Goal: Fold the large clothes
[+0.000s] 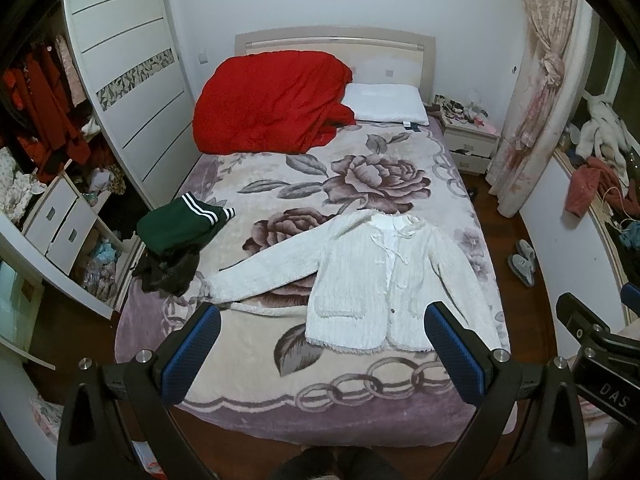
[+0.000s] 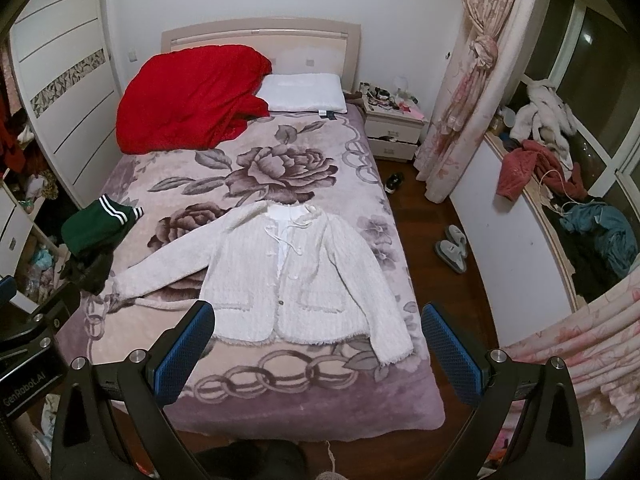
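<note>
Both tools, left tool [image 1: 320, 354] and right tool [image 2: 318, 352], hang spread and empty. Ahead of them the white cardigan [image 1: 372, 280] lies flat on the bed [image 1: 248, 380]. It looks soft, fluffy and light; pinch sleeve cuffs or hem corners.

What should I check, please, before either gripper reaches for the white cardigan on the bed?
1. Left gripper open, empty: ok.
2. Right gripper open, empty: ok.
3. White cardigan lies flat, front up: ok.
4. Both sleeves spread out: ok.
5. Cardigan front fastened: cannot tell.
6. Green garment and dark garment apart from the sleeve: not ok; the dark one lies right beside the cuff.
</note>
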The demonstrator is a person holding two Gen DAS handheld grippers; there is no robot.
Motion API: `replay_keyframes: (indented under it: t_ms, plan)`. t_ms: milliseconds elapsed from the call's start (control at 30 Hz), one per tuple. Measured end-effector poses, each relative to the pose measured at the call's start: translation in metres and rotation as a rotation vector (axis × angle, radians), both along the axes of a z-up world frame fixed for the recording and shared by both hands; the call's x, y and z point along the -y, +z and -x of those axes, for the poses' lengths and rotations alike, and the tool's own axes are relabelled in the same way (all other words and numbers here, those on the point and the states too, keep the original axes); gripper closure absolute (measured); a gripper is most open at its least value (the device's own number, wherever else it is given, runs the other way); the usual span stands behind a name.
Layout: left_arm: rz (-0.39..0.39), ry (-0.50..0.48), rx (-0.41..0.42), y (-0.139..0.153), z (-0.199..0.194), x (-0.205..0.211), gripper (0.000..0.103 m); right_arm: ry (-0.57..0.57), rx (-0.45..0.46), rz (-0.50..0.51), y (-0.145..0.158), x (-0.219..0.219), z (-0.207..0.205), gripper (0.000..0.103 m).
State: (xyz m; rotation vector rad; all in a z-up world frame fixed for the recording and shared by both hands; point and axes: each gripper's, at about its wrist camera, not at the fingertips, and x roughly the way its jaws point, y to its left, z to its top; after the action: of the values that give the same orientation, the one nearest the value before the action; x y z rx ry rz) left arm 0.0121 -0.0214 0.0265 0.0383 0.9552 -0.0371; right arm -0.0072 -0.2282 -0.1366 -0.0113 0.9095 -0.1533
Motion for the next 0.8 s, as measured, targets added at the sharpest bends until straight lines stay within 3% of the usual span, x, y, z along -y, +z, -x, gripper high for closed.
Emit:
replay_keyframes:
  t_ms: [633, 800]
  plan:
    - [0.02, -0.04, 0.019, -0.004, -0.012, -0.01, 0.0, -0.024, 0.012, -0.011, 0.019, -0.003, -0.005, 0.0]
    - [0.0, -0.082, 0.066, -0.033, -0.037, -0.006, 0.0, -0.058, 0.002, -0.117, -0.003, 0.009, -0.034, 0.0]
